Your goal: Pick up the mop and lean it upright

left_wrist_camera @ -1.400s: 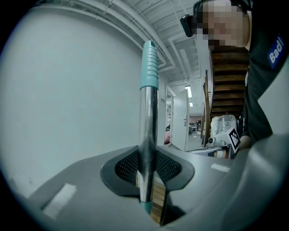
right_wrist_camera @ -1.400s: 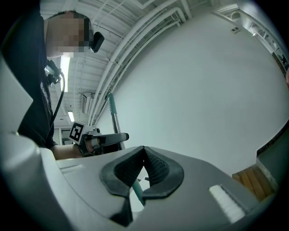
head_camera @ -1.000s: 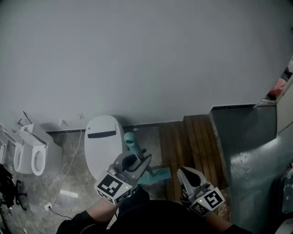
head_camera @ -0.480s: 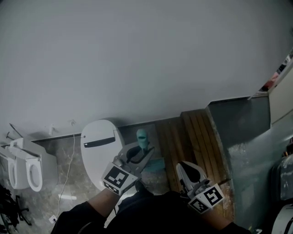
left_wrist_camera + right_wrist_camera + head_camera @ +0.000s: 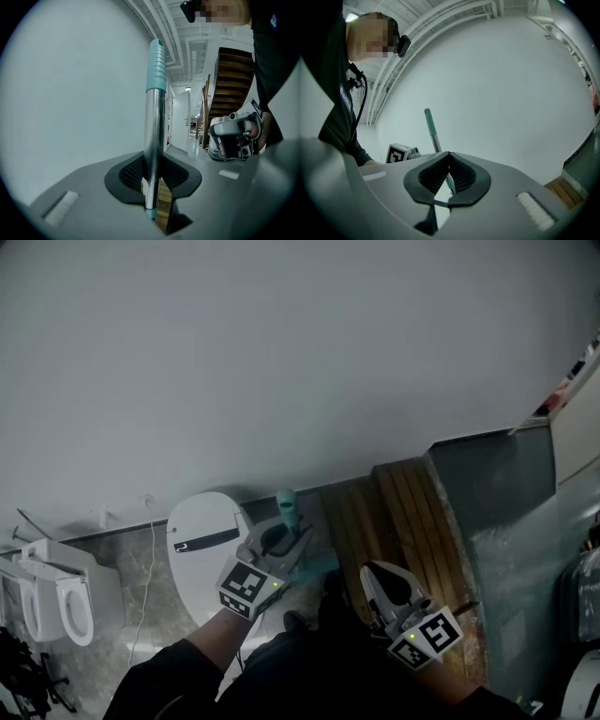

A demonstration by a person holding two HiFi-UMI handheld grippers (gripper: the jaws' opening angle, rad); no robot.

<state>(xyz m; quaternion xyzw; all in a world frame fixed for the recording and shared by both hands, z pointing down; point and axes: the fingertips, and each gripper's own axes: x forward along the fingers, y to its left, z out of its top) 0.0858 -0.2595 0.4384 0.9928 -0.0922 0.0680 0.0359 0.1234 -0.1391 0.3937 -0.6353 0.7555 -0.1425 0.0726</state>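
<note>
Grey wall (image 5: 281, 352); mop (image 5: 286, 504) behind left tool (image 5: 292, 538)

the head view is dim and grey; the wall (image 5: 281, 352) is evenly lit, without hard shadows, and the floor (image 5: 141, 563) under it is darker. both gripper views are brighter, lit from overhead, bent hard by the fisheye and black at the corners. the mop handle (image 5: 153, 126) shows a pale sheen; the nearest parts are soft.
</note>
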